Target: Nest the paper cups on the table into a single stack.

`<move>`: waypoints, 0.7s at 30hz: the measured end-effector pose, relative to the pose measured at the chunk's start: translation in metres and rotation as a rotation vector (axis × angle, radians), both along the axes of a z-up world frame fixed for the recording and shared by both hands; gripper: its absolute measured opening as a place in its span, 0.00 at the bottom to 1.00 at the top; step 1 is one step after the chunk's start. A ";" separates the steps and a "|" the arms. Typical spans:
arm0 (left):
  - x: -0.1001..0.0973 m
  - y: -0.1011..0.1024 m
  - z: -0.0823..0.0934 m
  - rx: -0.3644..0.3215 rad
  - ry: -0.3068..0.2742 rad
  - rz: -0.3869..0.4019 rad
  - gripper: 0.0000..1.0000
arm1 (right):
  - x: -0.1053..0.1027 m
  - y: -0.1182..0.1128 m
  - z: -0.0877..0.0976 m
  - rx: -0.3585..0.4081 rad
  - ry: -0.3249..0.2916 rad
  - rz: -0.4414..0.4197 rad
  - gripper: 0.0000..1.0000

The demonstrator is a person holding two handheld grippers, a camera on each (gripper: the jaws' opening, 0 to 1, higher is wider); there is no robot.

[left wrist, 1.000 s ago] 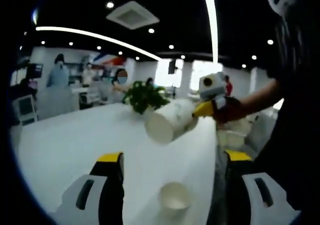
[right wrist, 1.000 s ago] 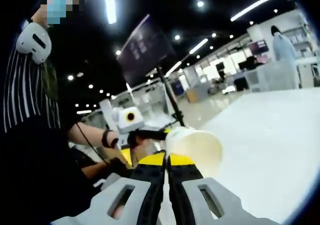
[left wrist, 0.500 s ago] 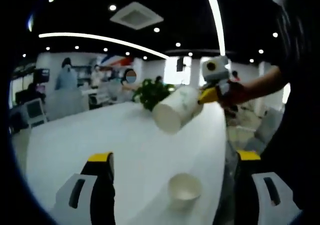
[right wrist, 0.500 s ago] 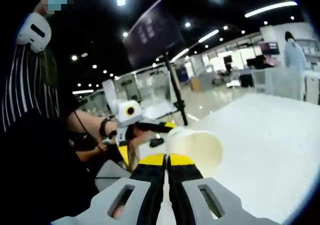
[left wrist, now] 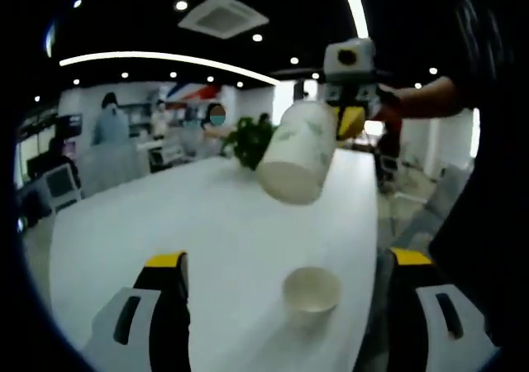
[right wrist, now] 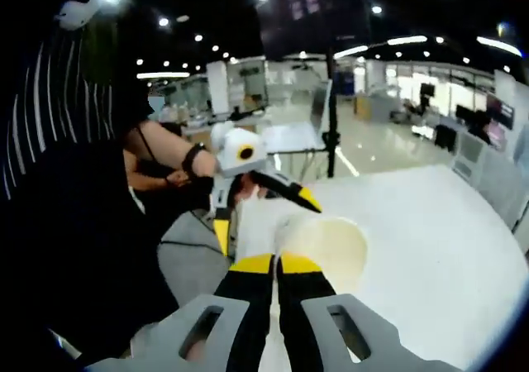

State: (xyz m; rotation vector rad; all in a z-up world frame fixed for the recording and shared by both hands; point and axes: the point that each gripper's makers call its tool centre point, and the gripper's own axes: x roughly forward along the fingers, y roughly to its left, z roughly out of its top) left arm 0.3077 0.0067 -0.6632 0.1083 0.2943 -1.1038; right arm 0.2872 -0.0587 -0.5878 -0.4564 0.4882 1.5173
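Left gripper view: left gripper (left wrist: 285,274) hangs over the white table (left wrist: 165,223) with jaws spread wide and nothing between them; a paper cup (left wrist: 312,289) stands upright on the table, mouth up, between the two jaw tips and nearer the right-hand one, touching neither. Above it the right gripper (left wrist: 350,117) comes in from the right, carrying a second paper cup (left wrist: 297,153) in the air, tilted, its bottom facing the camera (faint green print on its side); a potted plant (left wrist: 250,139) sits on the table behind.

Right gripper view: right gripper's yellow-tipped jaws are pressed together on the rim of the held cup (right wrist: 326,248), its open mouth toward the camera; the left gripper (right wrist: 240,192) shows beyond it, jaws apart.
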 end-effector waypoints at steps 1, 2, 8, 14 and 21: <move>0.000 0.001 -0.002 0.004 0.002 0.000 0.99 | -0.001 0.000 -0.002 -0.043 -0.027 0.019 0.00; 0.000 0.001 -0.004 0.009 0.000 0.001 0.99 | -0.002 0.000 -0.005 -0.075 -0.046 0.037 0.00; 0.000 0.005 -0.013 0.034 0.001 0.005 0.99 | -0.011 0.002 -0.022 -0.232 -0.133 0.147 0.00; -0.003 0.007 -0.019 0.040 0.006 0.015 0.99 | -0.021 -0.001 -0.052 -0.388 -0.226 0.262 0.00; -0.004 0.009 -0.020 0.023 0.023 0.027 0.99 | -0.028 0.010 -0.065 -0.430 -0.233 0.334 0.00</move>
